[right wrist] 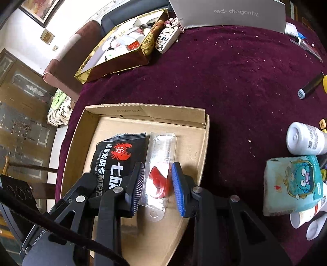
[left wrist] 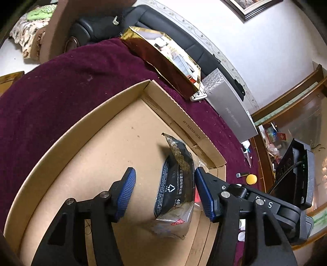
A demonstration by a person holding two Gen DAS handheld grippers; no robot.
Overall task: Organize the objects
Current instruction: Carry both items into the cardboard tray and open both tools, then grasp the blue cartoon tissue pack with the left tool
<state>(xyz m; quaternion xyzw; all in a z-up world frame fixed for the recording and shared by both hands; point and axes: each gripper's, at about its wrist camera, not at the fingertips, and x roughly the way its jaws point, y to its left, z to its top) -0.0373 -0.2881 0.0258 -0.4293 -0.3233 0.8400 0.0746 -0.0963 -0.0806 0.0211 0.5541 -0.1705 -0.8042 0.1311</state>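
My tabletop [right wrist: 235,81] wears a deep purple cloth. At twelve o'clock beyond it sits a black leather sofa [left wrist: 163,26] against a white wall [left wrist: 265,51], with a dark-framed picture [left wrist: 251,8] hanging above. Toward three o'clock stands a wooden glass-fronted cabinet [left wrist: 296,106]. Pale floor [left wrist: 12,59] shows at ten o'clock.

A: Your worktop [right wrist: 235,81] wears a deep plum cloth flecked with pale crumbs, and the cardboard tray [right wrist: 204,147] on it is plain tan.

B: And the packet [right wrist: 114,155] inside?

A: Black, with a red crab emblem and white characters; seen from your left tool [left wrist: 163,192], its other face carries a gold wave pattern. Beside it you have a clear sleeve [right wrist: 161,163] with something red inside.

B: The tool pads?

A: Ribbed blue on black arms. Far left sits a shiny gold box [right wrist: 114,65]; to your right, a teal cartoon-printed pack [right wrist: 290,184].
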